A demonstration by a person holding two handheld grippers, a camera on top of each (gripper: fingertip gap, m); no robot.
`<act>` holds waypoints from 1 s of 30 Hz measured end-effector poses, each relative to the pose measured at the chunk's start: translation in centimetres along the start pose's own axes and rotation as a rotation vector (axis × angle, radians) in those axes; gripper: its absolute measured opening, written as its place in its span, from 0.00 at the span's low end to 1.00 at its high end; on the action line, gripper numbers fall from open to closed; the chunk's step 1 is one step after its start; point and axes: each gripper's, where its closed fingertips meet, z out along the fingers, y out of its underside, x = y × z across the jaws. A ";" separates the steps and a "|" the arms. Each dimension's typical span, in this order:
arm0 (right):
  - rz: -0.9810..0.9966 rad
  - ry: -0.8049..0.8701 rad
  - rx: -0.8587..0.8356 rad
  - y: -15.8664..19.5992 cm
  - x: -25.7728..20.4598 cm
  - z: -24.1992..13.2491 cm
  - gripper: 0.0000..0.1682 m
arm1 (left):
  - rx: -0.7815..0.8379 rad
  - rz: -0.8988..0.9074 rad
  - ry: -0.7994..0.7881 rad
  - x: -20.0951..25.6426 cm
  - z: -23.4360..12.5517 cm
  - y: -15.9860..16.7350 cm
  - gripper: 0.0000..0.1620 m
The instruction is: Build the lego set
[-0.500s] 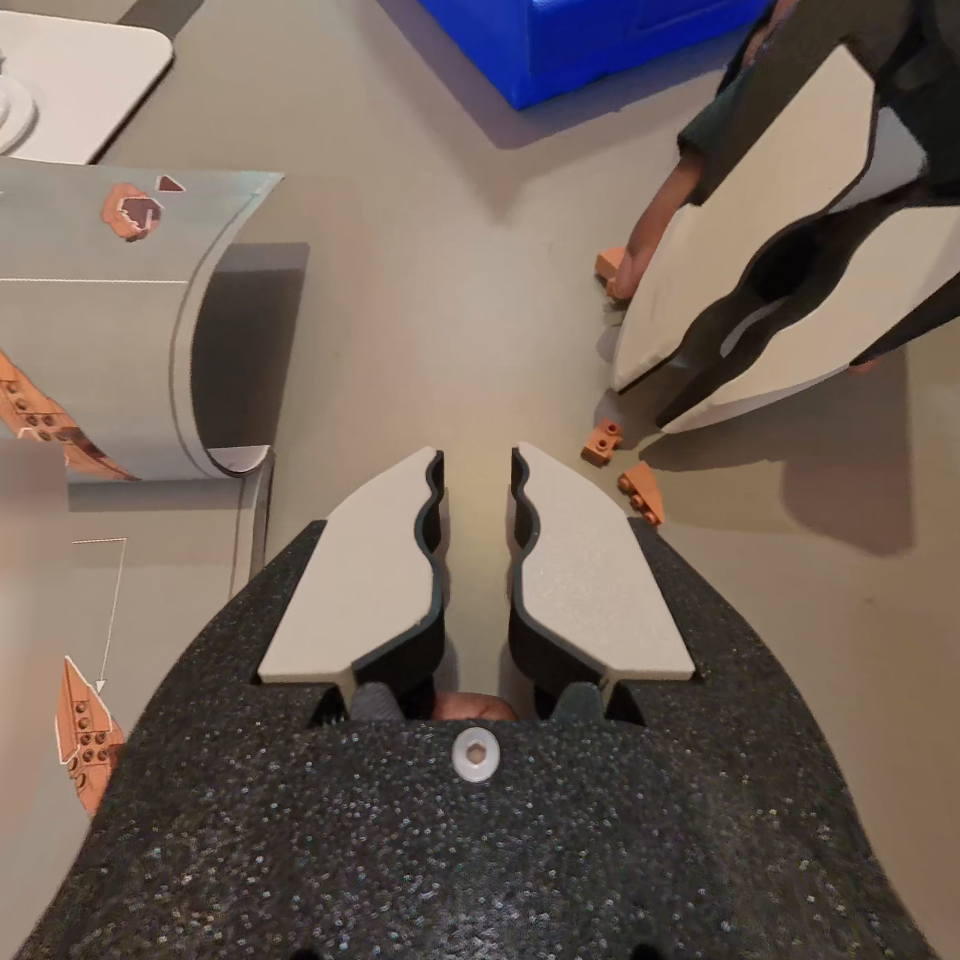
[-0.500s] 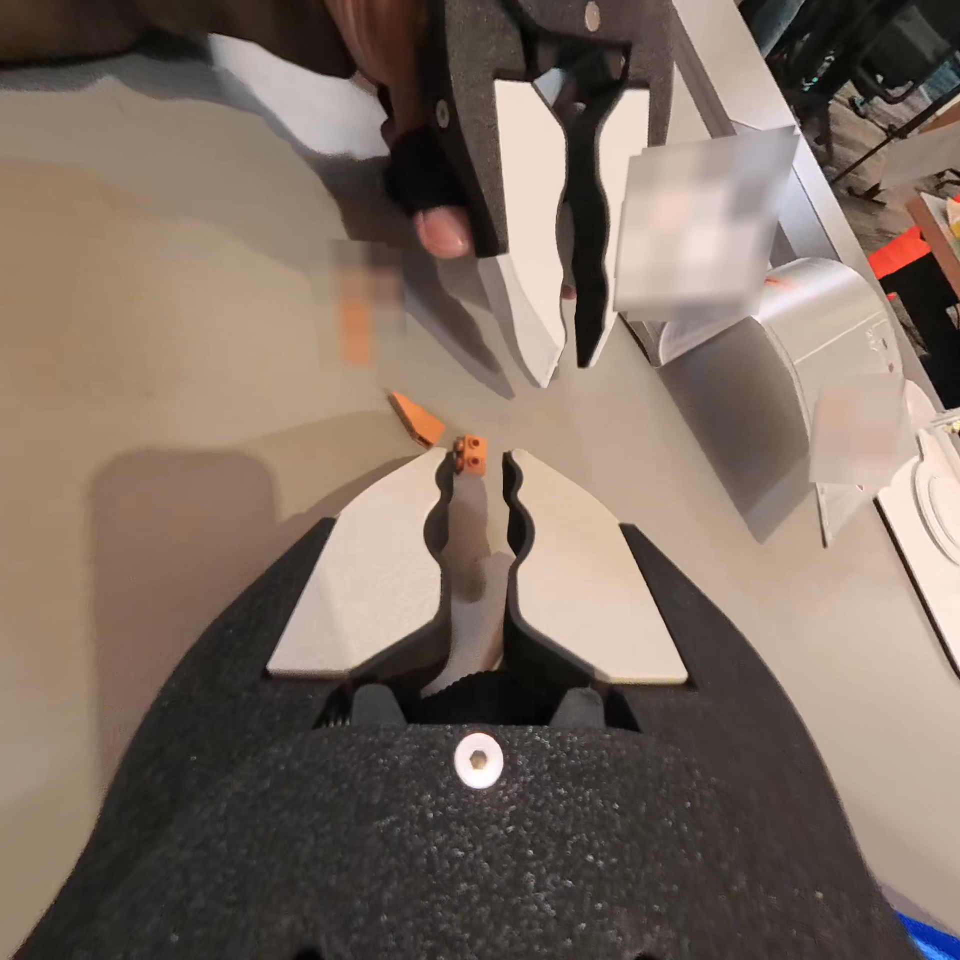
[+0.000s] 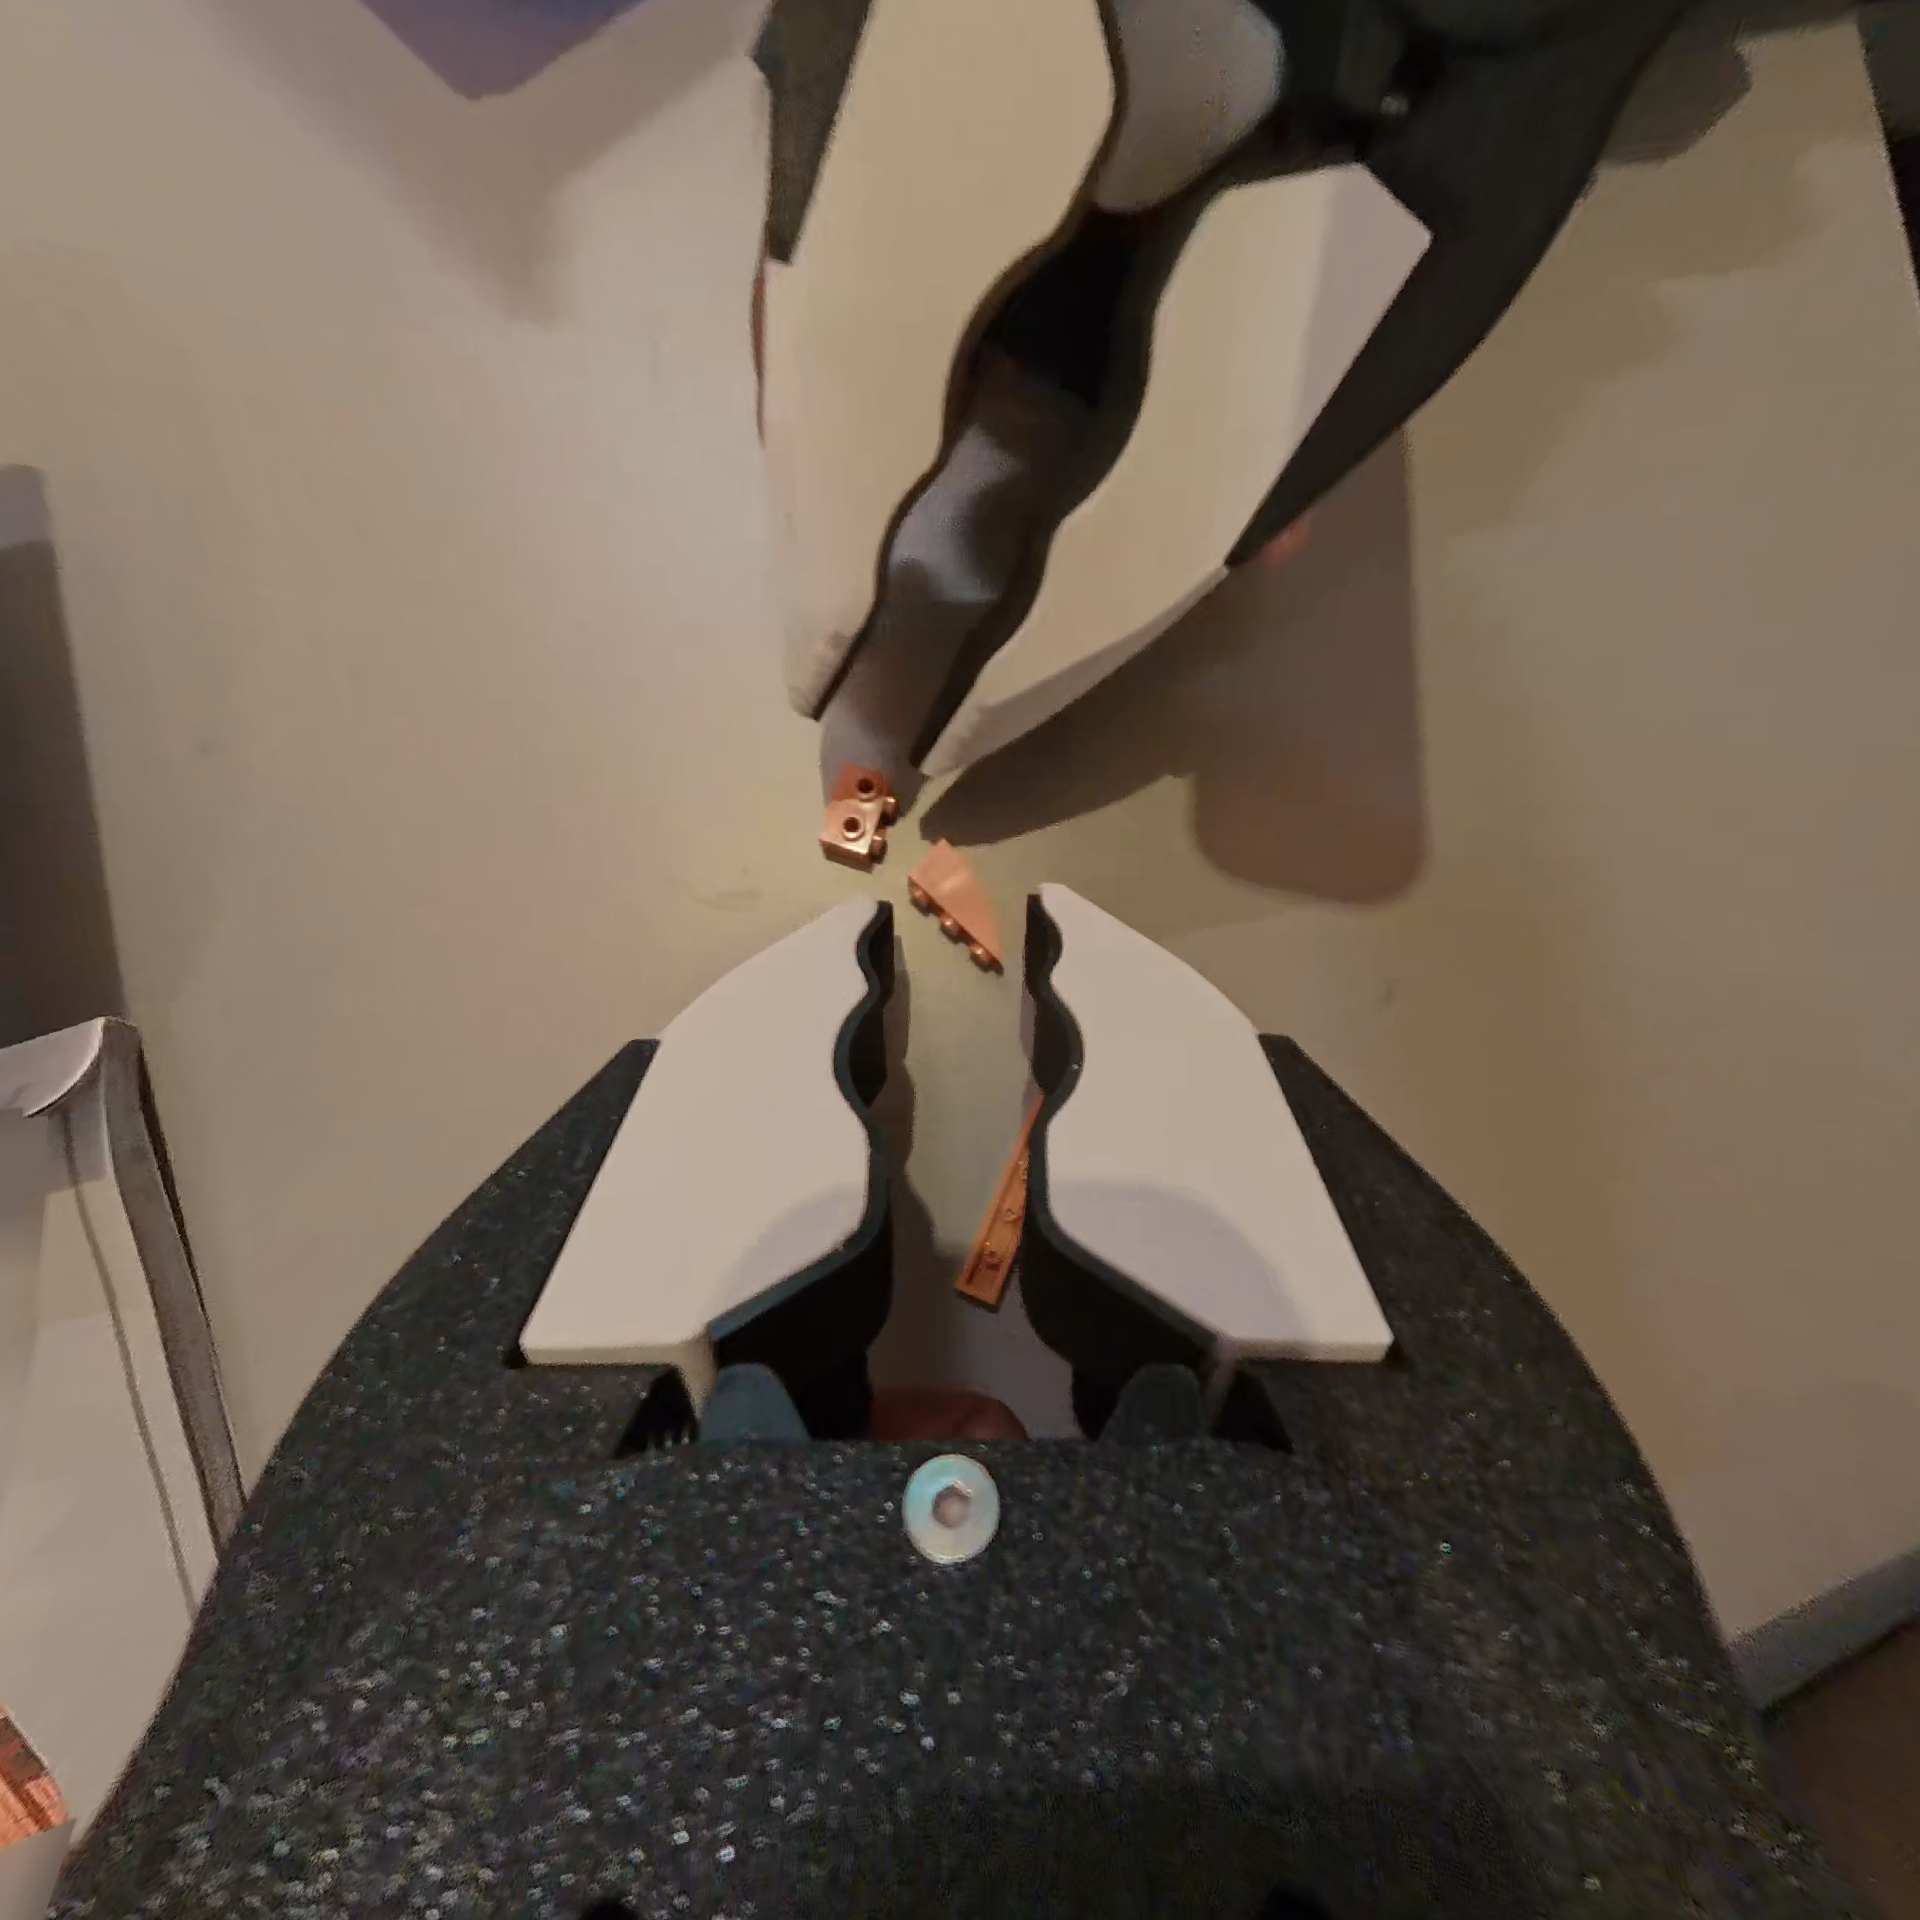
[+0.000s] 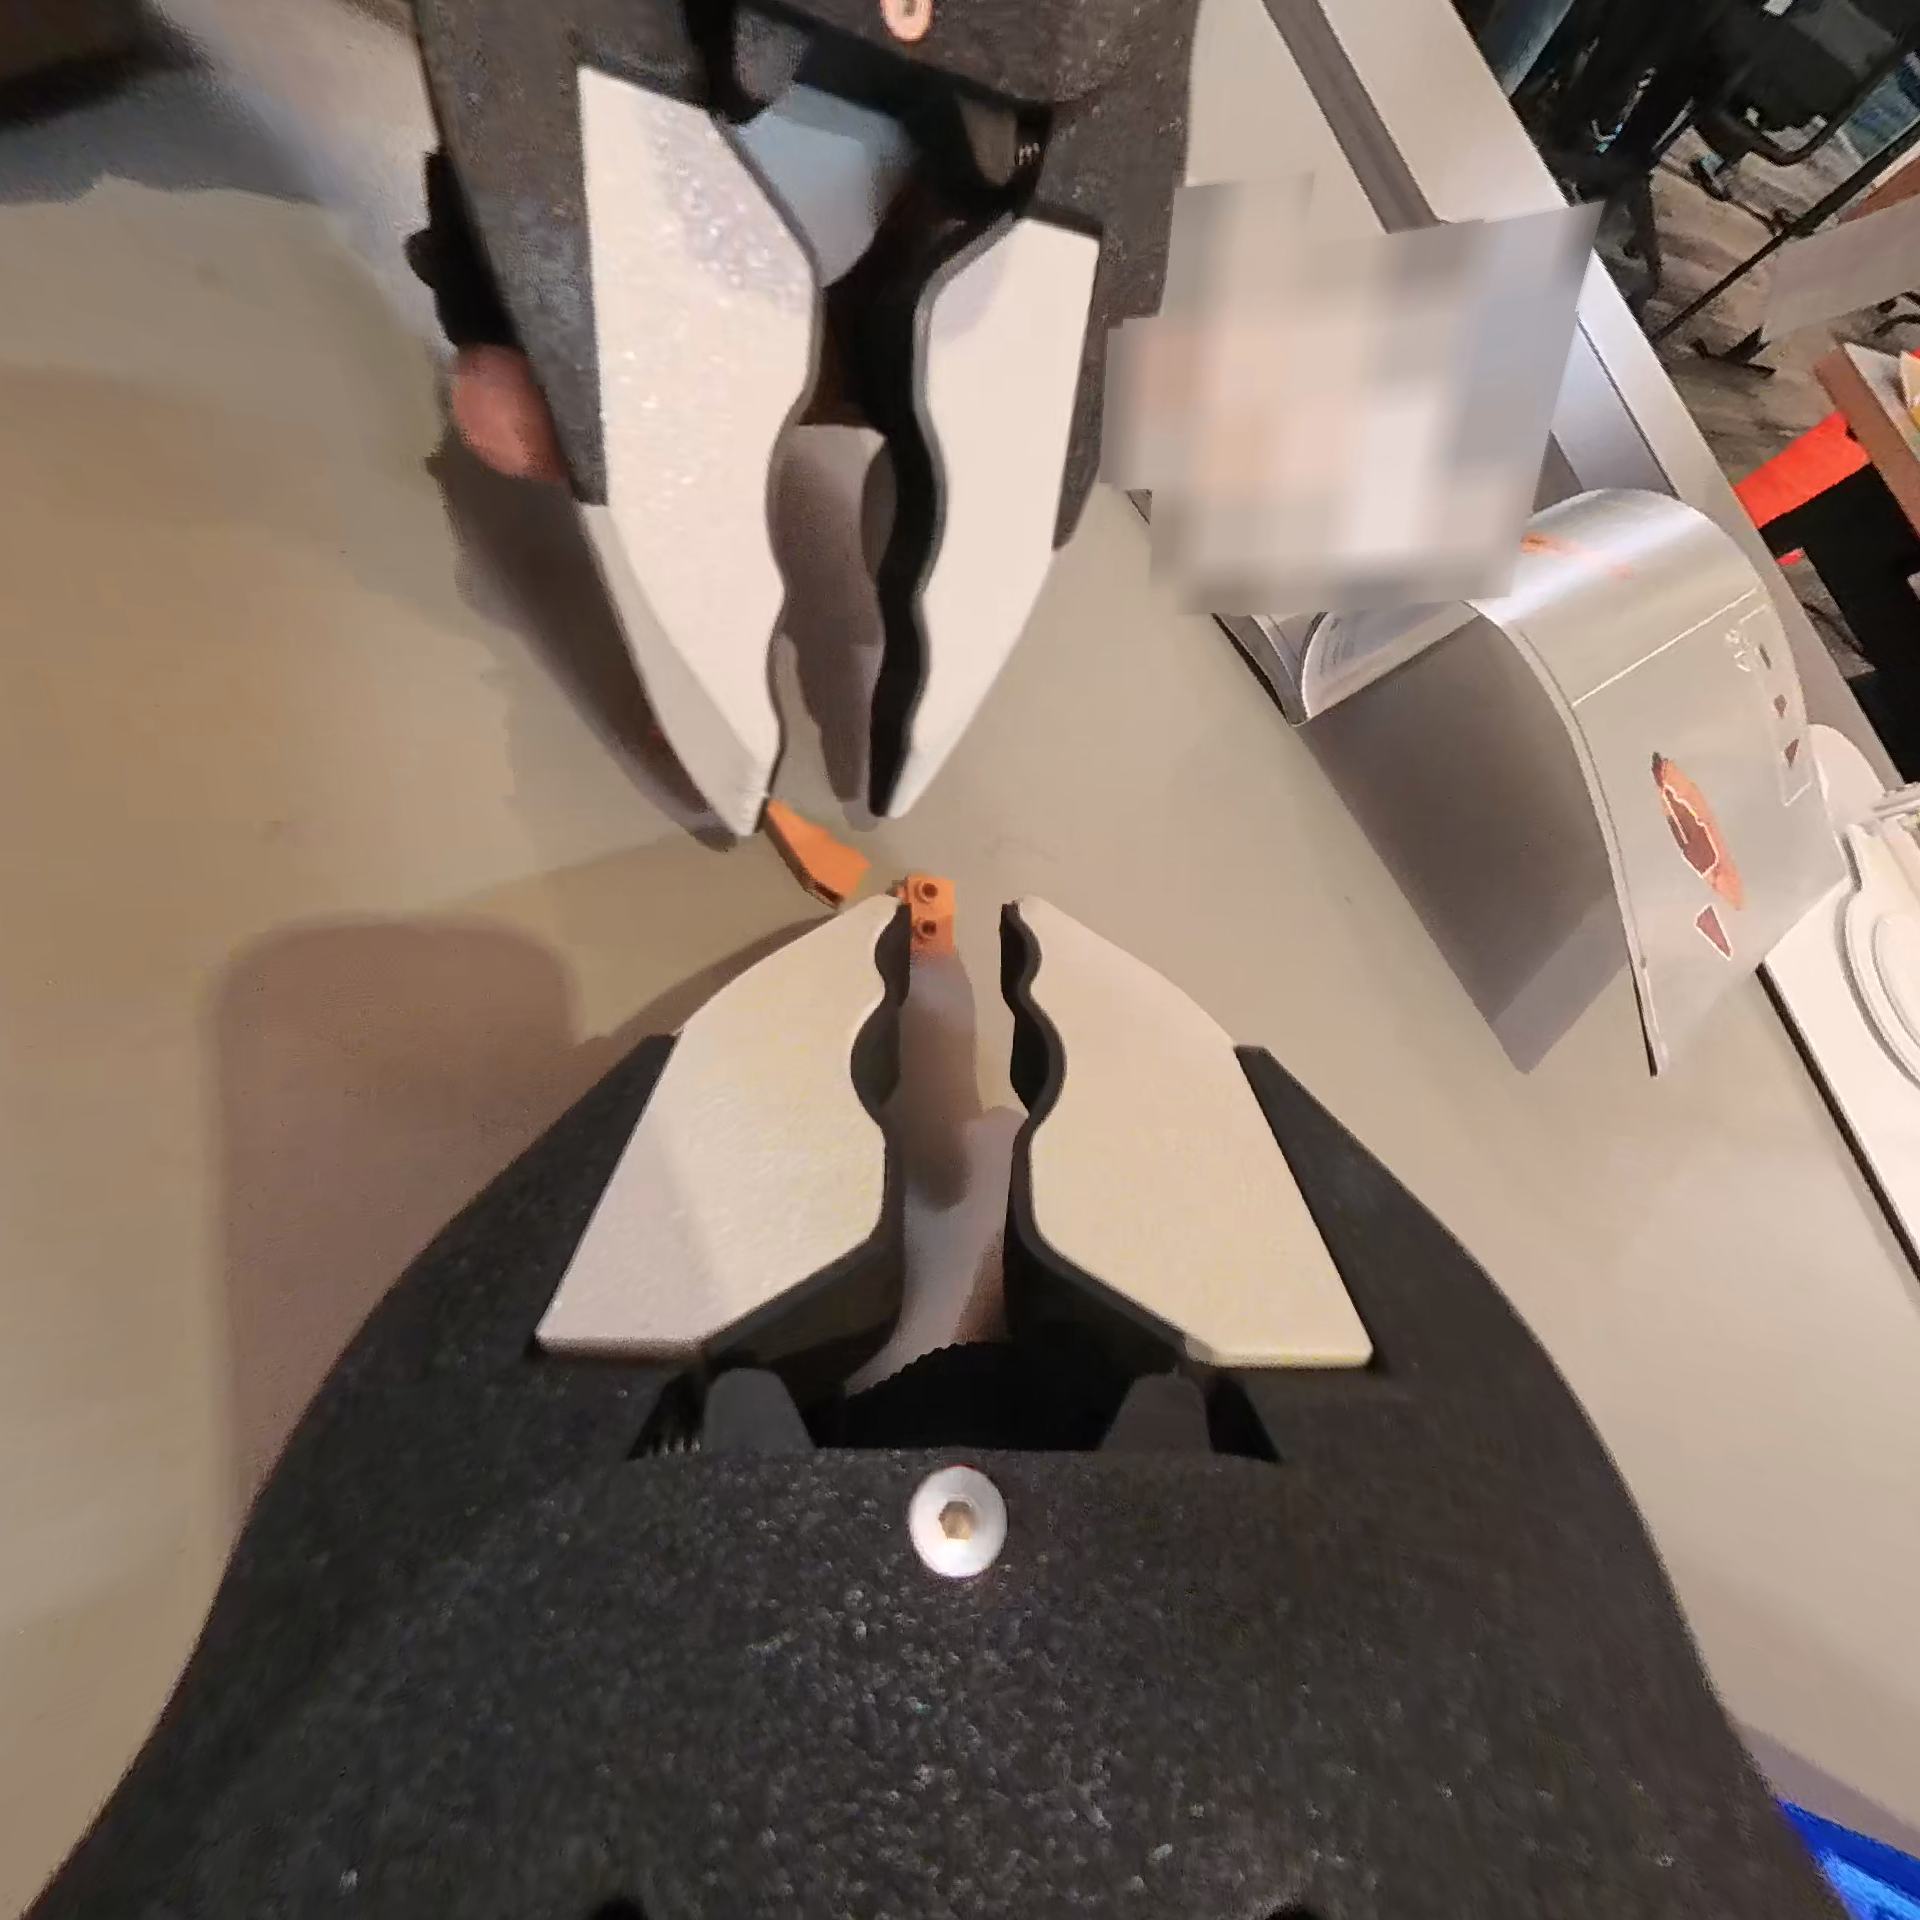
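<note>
- Booklet: at the left edge in the left wrist view, open pages curling up off the table; well apart from the parts.
- Brick: small orange studded brick on the table, midway between the two grippers. In the right wrist view it sits just at the right gripper's tips, nearer the left finger.
- Left gripper: jaws partly open, gripping nothing. Tips low near the table, straddling the wedge.
- Wedge: small orange sloped piece, studs along one edge, just beside the brick.
- Plate: thin orange studded piece, seen edge-on against the left gripper's right finger; can't tell if it lies on the table.
- Right gripper: jaws partly open, nothing clamped.
- Handling, my read: parts are tiny, light, rigid plastic with slick faces, likely to skid or flip. Pinch the brick across flat opposite sides, tips low, squeeze gently.
</note>
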 end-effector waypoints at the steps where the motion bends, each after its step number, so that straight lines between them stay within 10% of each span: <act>1: 0.000 0.002 -0.001 0.1 0.0 0.0 0.10 | -0.016 0.008 -0.003 0.1 0.2 0.1 0.15; 30: 0.670 -0.394 0.137 -1.2 0.3 -2.8 0.11 | 0.229 0.674 -0.411 -1.4 -0.8 -5.4 0.06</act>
